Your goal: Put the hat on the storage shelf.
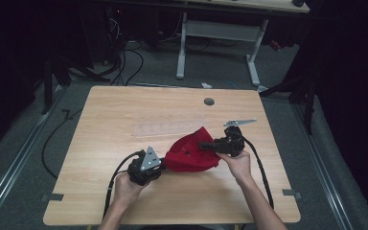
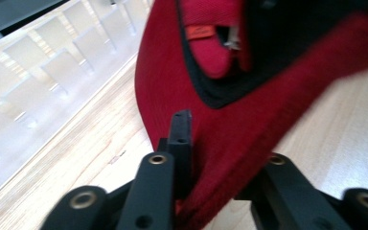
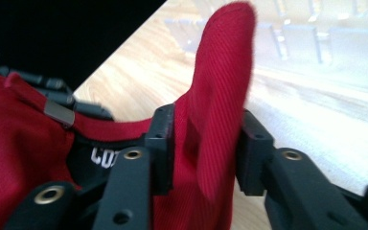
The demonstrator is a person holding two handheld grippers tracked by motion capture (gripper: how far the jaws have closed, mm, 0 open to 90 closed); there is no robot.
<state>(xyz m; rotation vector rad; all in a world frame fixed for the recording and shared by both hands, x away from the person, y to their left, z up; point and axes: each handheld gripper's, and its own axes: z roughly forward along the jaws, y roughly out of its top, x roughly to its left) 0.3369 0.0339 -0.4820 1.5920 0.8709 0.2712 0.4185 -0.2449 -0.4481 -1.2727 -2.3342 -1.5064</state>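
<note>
Dark room, grey floor (image 1: 19, 158) with cables, a second desk (image 1: 220, 28) behind the wooden table (image 1: 124, 115). On the table lies a clear compartment tray (image 1: 165, 128), nothing visible in it. Near the front edge, a red cap (image 1: 191, 154) is pinched between both tools: left gripper (image 1: 159, 165) clamps one edge, right gripper (image 1: 206, 145) holds a raised fold. White lettering inside the cap is cut off.

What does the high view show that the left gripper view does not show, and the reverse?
High view alone: both hands, the left tongs, the right tongs, the whole wooden table with its round hole, and floor cables. Left gripper view alone: an orange tag and dark lining inside the red cap. Both: the cap, the tabletop, the clear plastic tray.
</note>
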